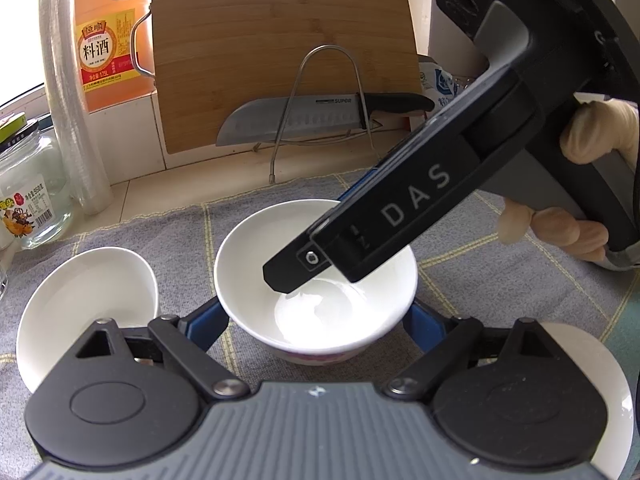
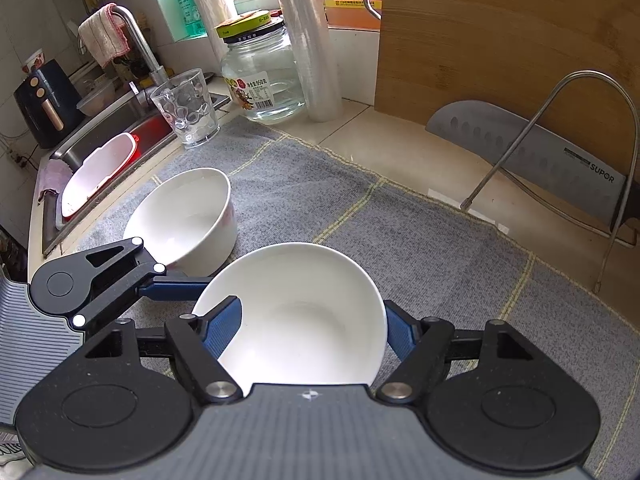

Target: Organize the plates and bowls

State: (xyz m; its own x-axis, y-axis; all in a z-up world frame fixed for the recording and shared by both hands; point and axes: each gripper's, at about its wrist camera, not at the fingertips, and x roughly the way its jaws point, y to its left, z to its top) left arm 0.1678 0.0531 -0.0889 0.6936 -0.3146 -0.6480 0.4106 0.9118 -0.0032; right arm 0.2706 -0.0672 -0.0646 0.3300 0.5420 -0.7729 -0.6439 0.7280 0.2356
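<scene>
Bowls sit on the grey mat (image 2: 400, 216): the tilted bowl (image 1: 80, 304) at left lies free, the left gripper (image 1: 316, 320) spreads wide around the centre bowl (image 1: 316, 280), unclamped, while the right gripper (image 2: 312, 332) straddles its rim, grip uncertain, so lift level.
</scene>
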